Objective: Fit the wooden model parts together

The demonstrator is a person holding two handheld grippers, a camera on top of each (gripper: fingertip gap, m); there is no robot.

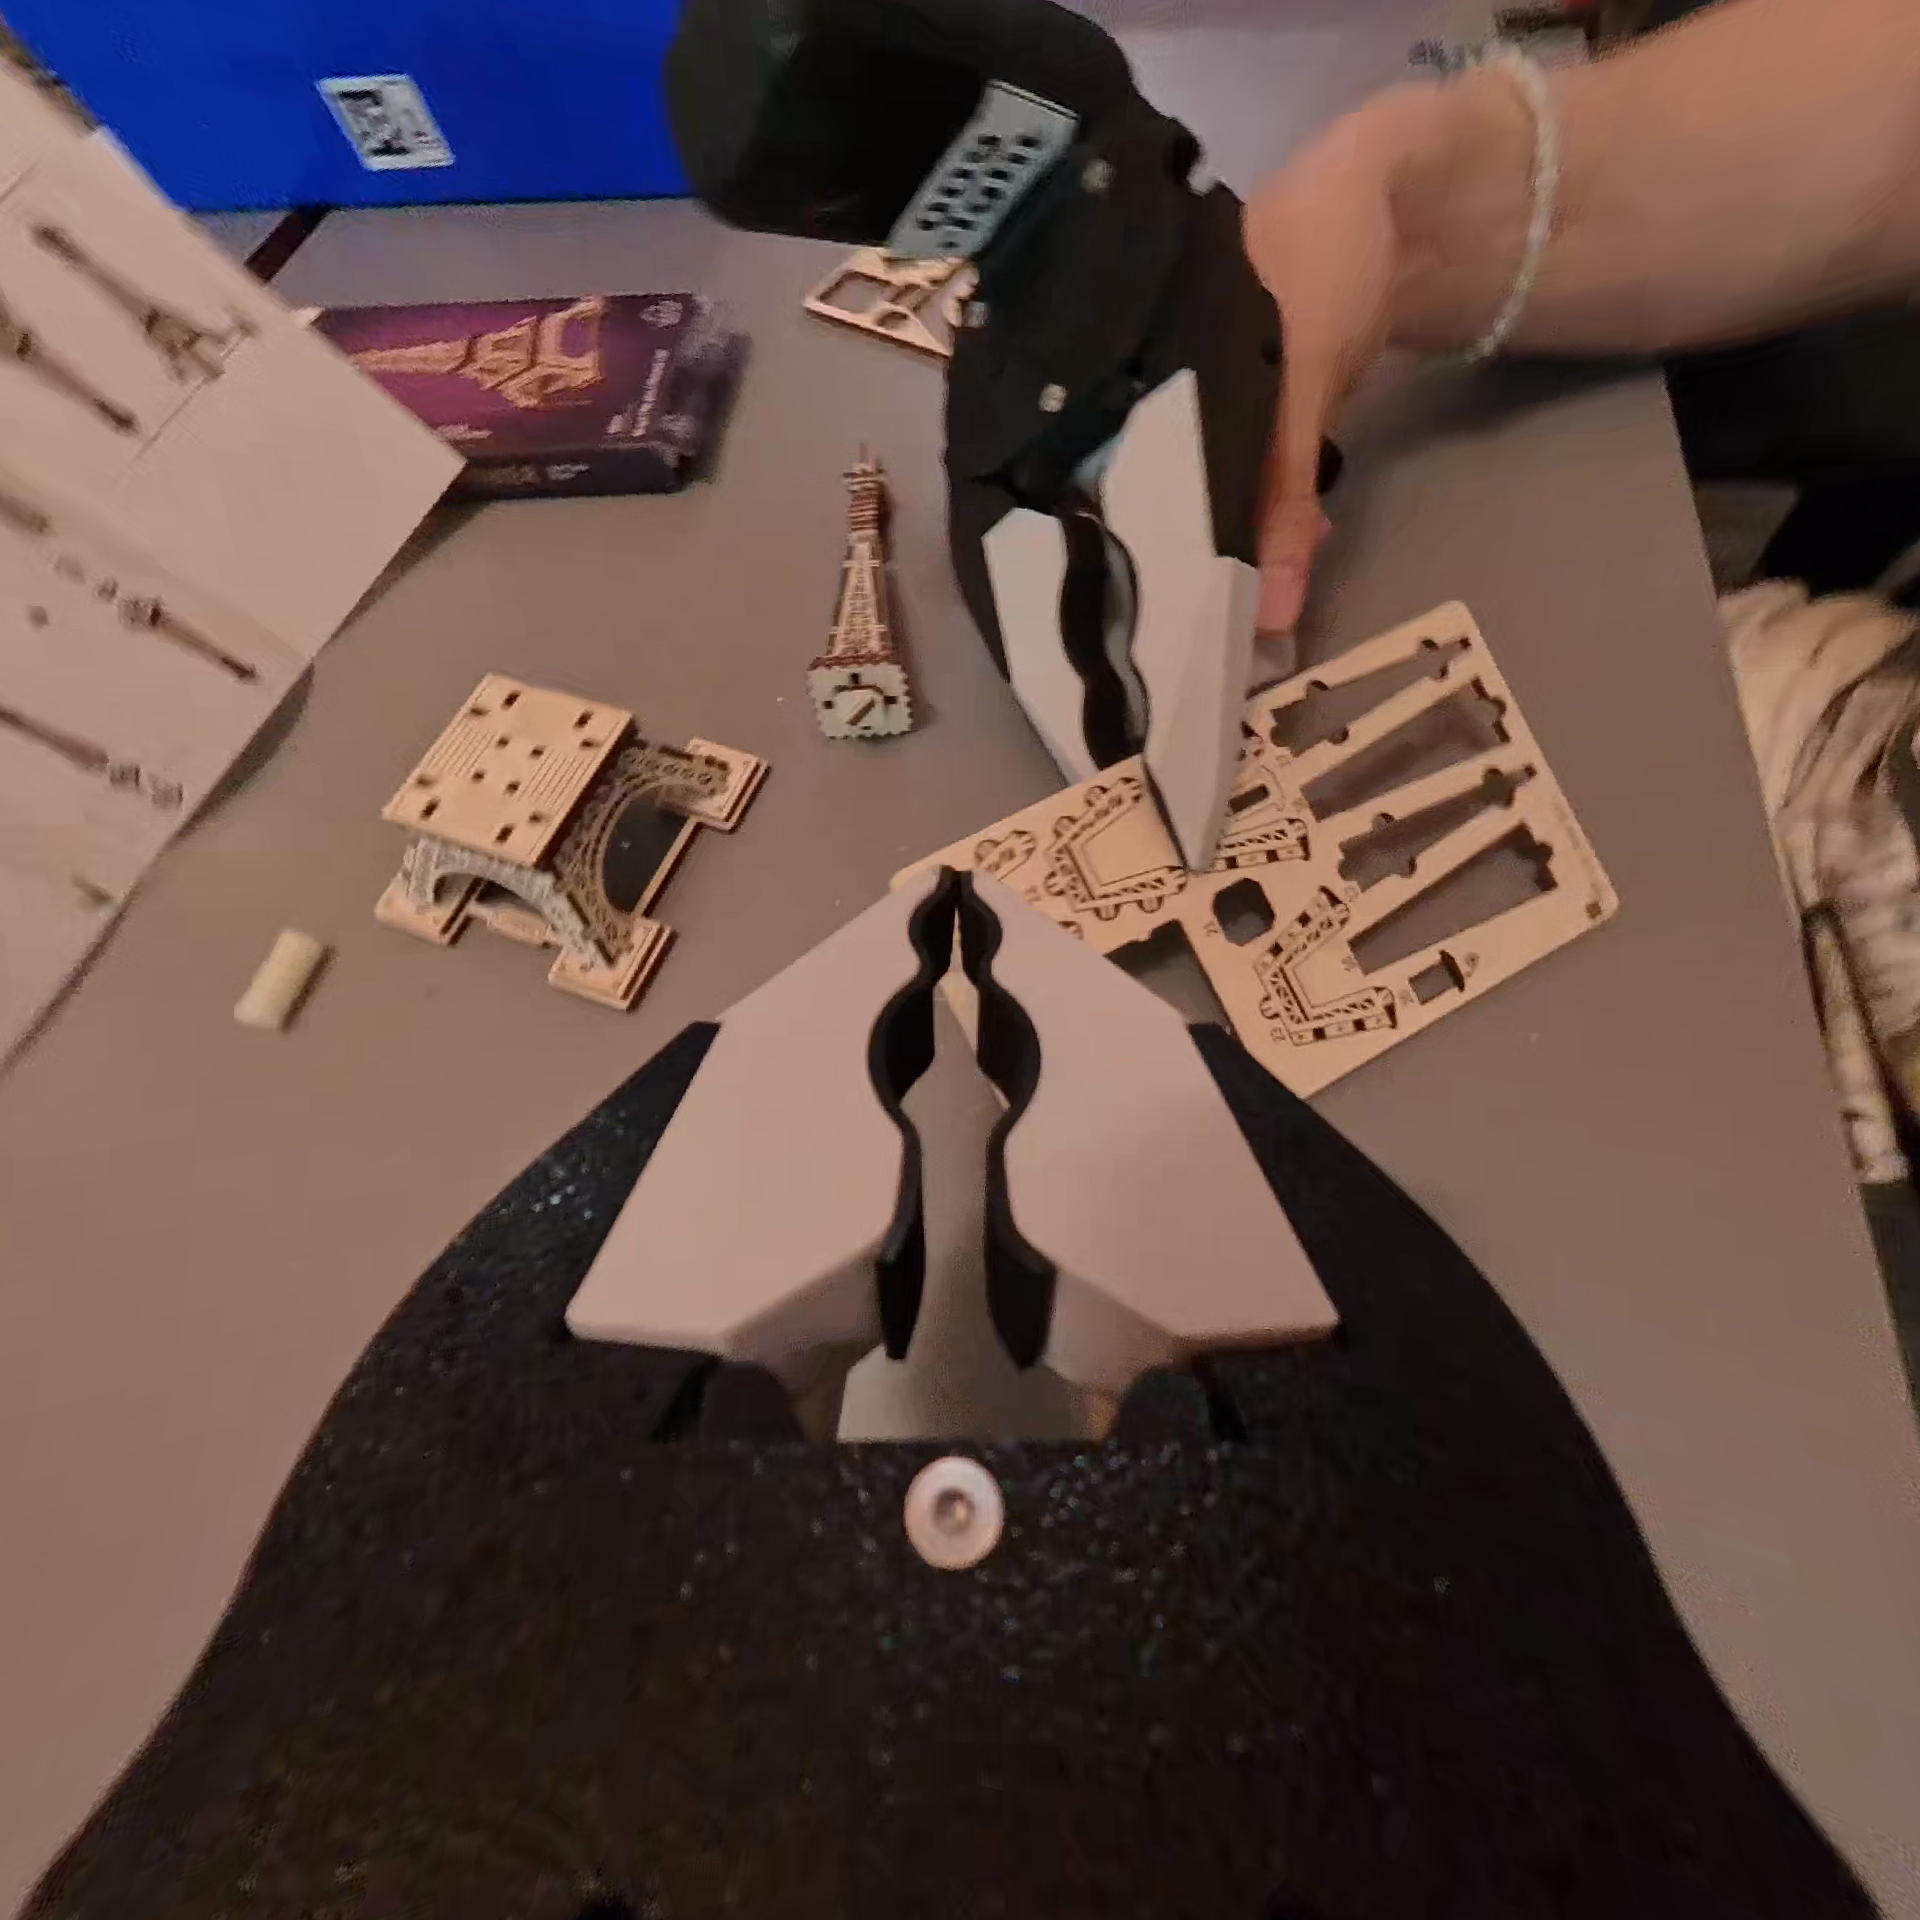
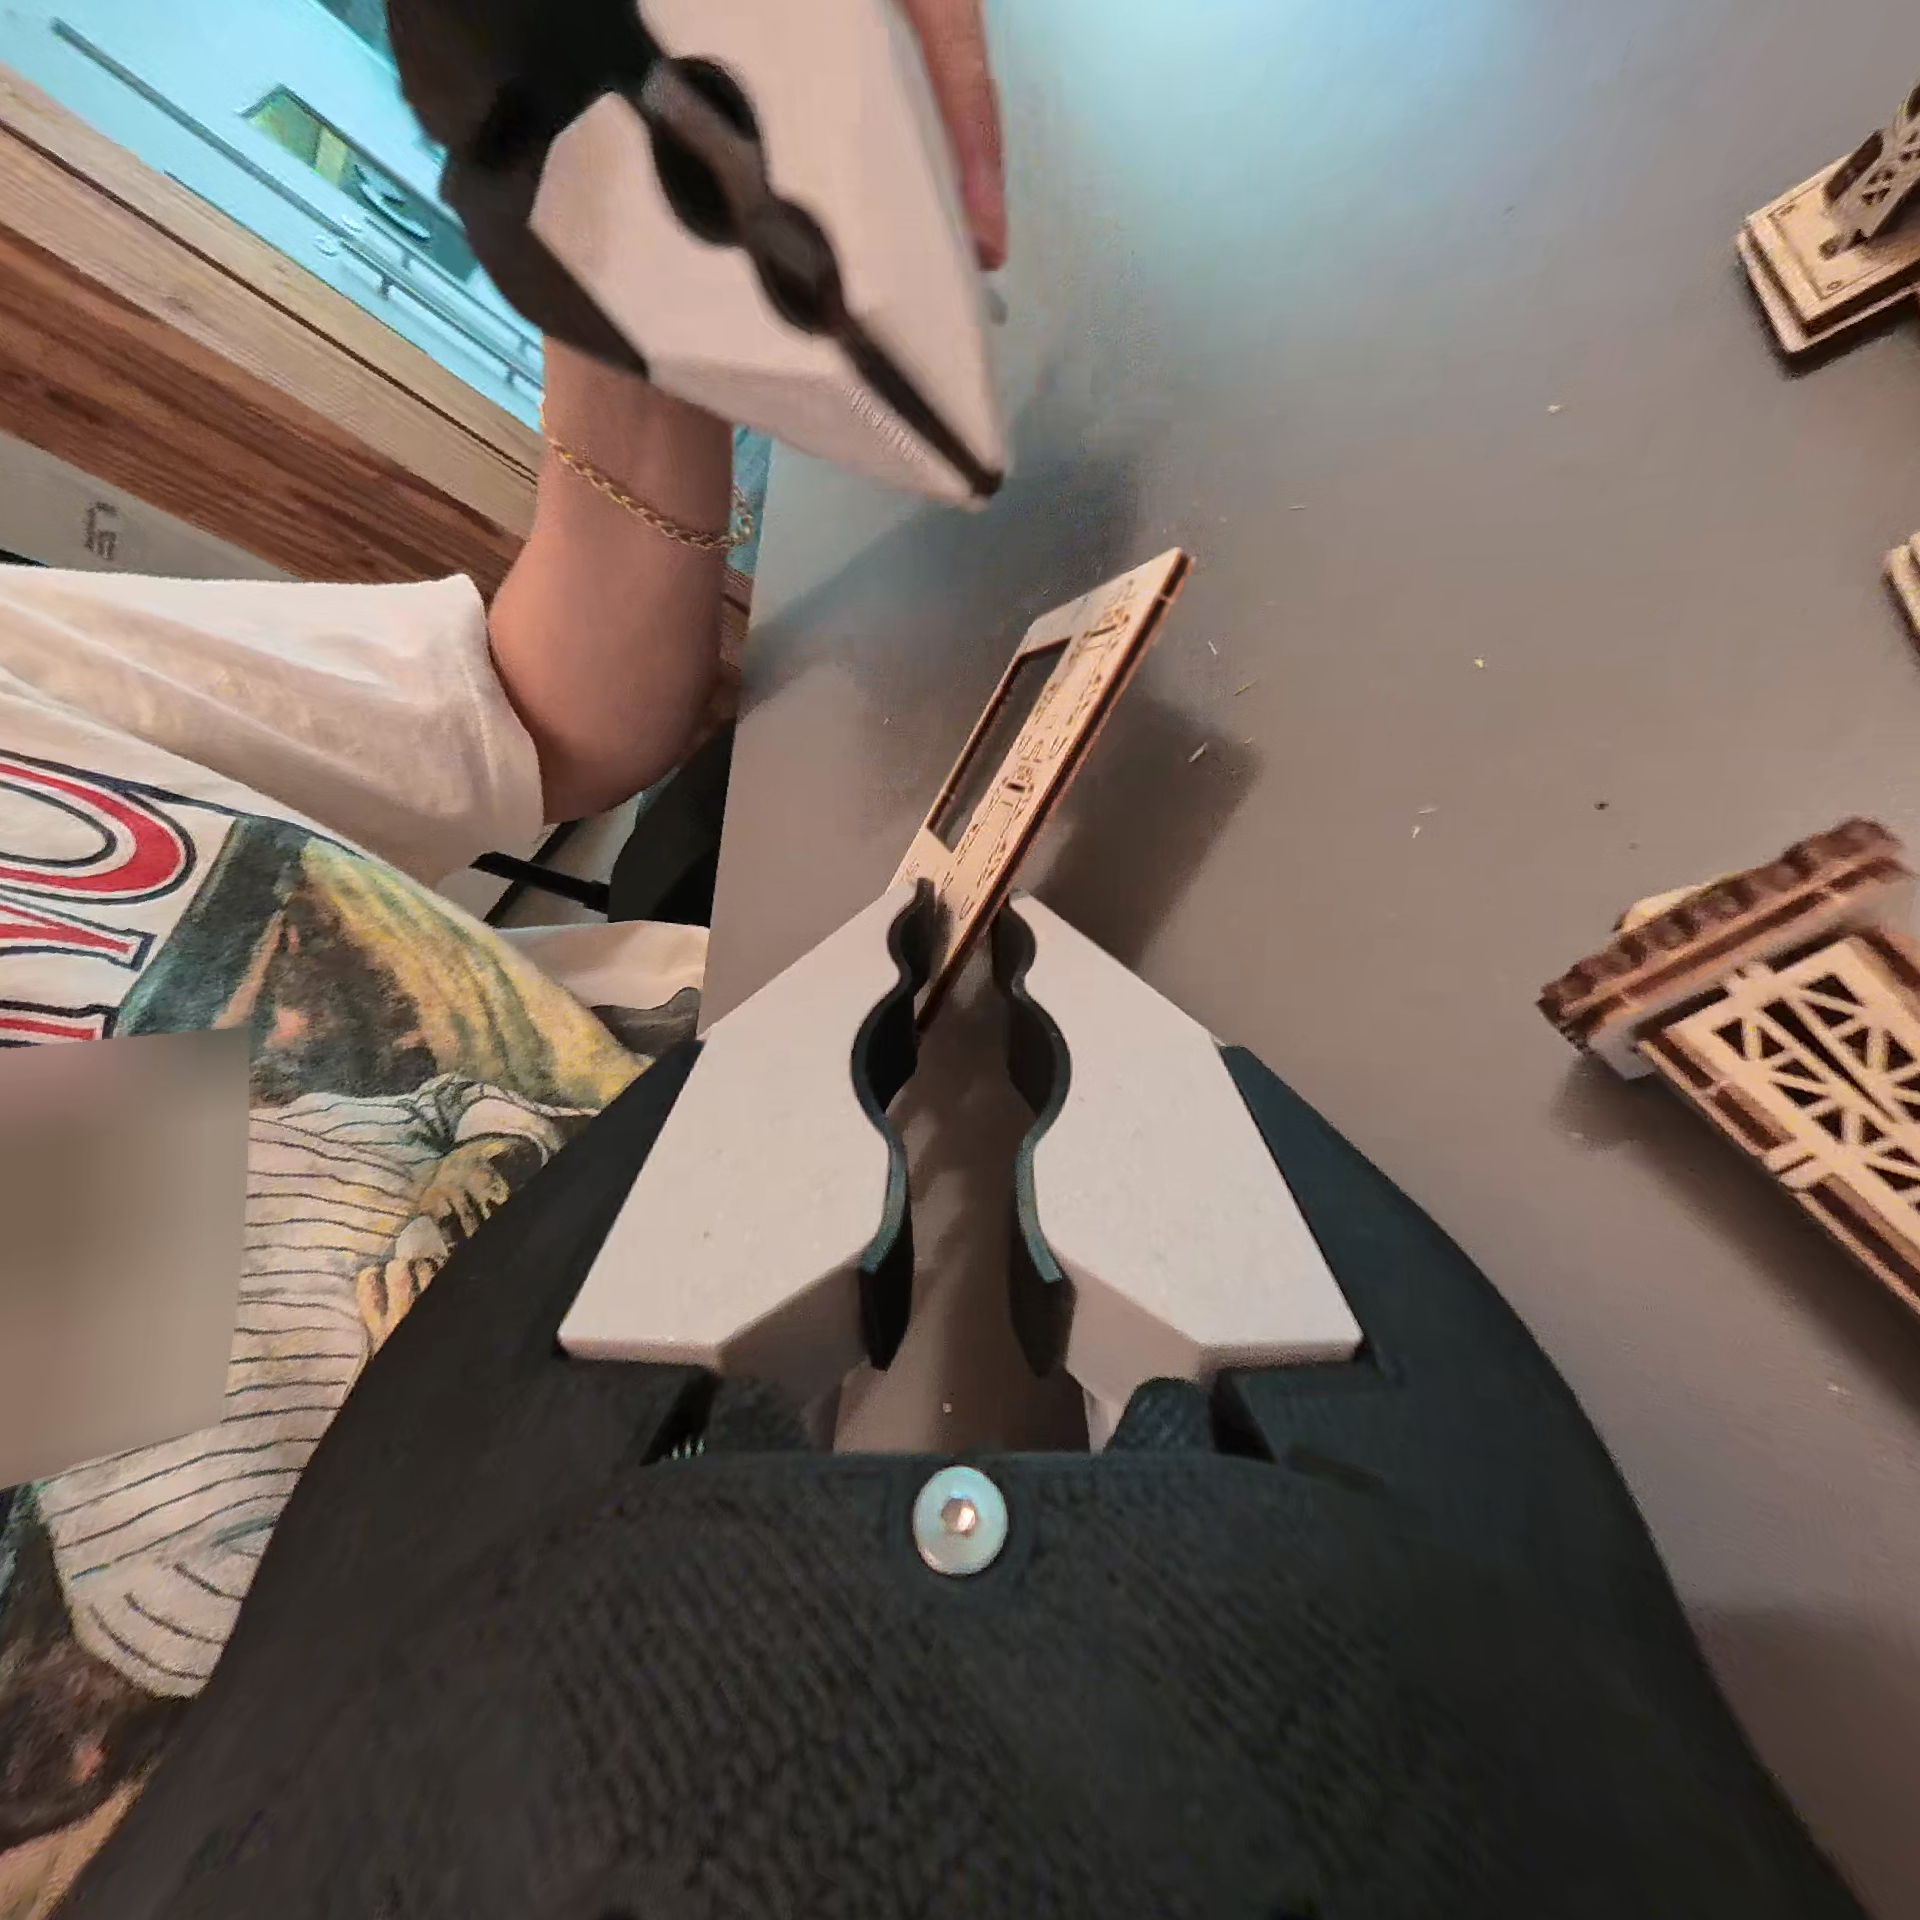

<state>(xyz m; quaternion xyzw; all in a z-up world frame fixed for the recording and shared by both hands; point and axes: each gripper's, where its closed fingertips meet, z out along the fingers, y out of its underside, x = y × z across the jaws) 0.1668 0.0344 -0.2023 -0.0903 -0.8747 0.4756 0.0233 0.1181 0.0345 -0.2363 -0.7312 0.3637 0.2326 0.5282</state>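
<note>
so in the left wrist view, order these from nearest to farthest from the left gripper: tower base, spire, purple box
1. Tower base, just ahead and to the left of the left gripper.
2. Spire, lying farther up the table, near the middle.
3. Purple box, farthest, at the back left.
</note>
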